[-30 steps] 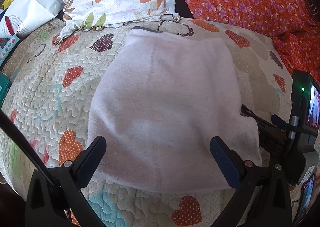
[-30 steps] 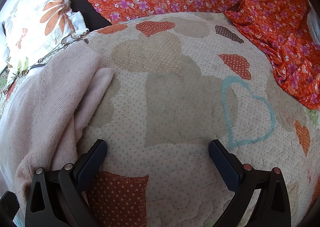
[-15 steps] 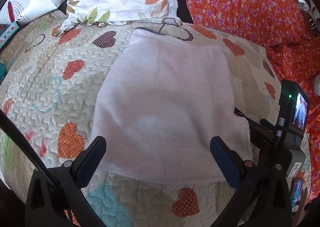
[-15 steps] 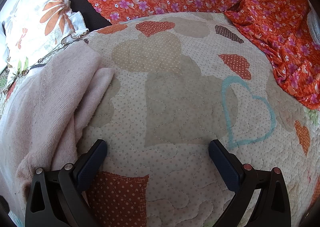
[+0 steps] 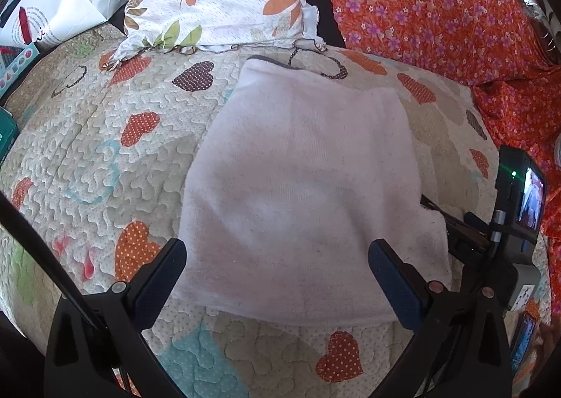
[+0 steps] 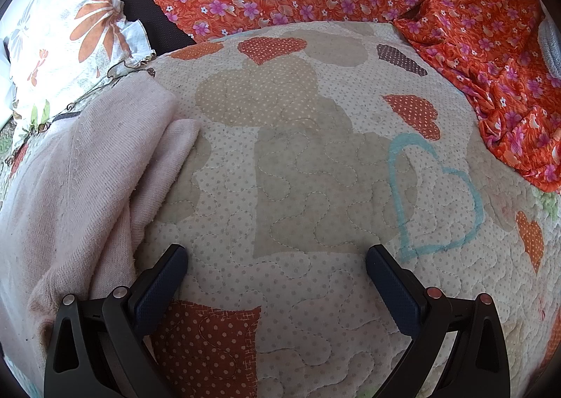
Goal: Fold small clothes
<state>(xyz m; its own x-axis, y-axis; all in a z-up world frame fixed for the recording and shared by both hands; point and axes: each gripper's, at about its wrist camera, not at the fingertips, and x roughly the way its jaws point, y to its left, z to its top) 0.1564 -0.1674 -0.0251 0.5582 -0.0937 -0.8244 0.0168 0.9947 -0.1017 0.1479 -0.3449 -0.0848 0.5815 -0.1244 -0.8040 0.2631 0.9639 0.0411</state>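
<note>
Pale pink garment (image 5: 308, 180) lies folded flat, frame centre, on heart quilt (image 5: 87, 152). Left gripper (image 5: 277, 268) above its near hem, jaws wide apart, empty. Right gripper (image 6: 277, 275) spread wide over bare quilt; garment at frame left. Bag (image 5: 59, 1) print upper left unreadable.

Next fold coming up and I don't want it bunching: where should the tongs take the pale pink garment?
Probably the near hem corner of the pale pink garment, coming in low from its near edge. It lies flat on the quilt, so only the edges offer something to pinch. The left tongs, open, already face that hem.
</note>
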